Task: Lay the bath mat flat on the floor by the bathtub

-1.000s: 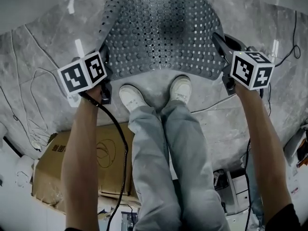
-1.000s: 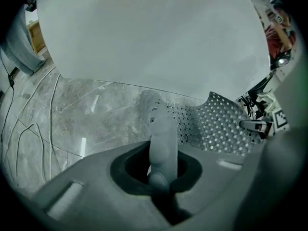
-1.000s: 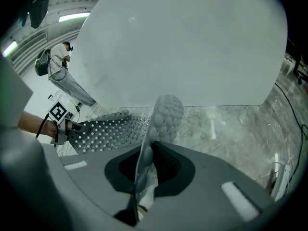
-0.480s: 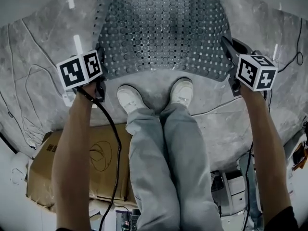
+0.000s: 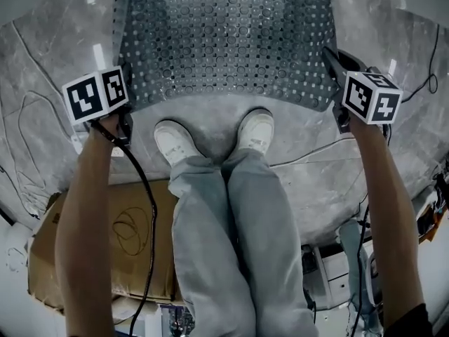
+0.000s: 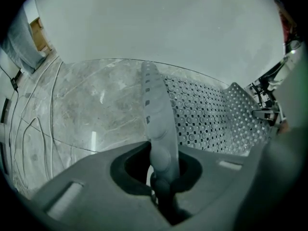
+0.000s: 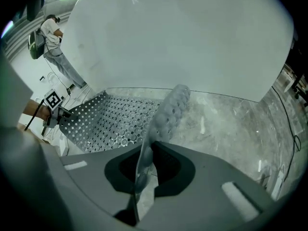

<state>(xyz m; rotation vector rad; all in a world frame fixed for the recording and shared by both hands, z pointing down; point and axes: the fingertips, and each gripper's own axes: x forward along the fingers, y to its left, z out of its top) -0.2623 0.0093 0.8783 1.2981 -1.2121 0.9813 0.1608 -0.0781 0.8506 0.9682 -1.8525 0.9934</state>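
1. While the bath mat (image 5: 224, 41) spreads across the upper middle of the head view, its far edge seems to meet the white bathtub (image 6: 159, 28)
2. The left gripper (image 6: 161, 177) pinches the bath mat's left edge
3. The right gripper (image 7: 139, 177) clamps its right edge over the marble floor (image 5: 330, 181)

The scene is taken by the head camera from above, steeply downward past the person's legs (image 5: 231, 244) to the floor (image 5: 393, 153), with the bath mat (image 5: 224, 48) spread at the frame's top. Each gripper camera is mounted just behind its jaws and aimed along them, low over the floor, so the mat's clamped edge is met close to the lens. The left gripper (image 6: 161, 160) camera is faced rightward across the mat, the right gripper (image 7: 143, 165) camera leftward. Mat, floor and white wall (image 7: 183, 37) are shared by both, and each gripper is caught in the other's view.
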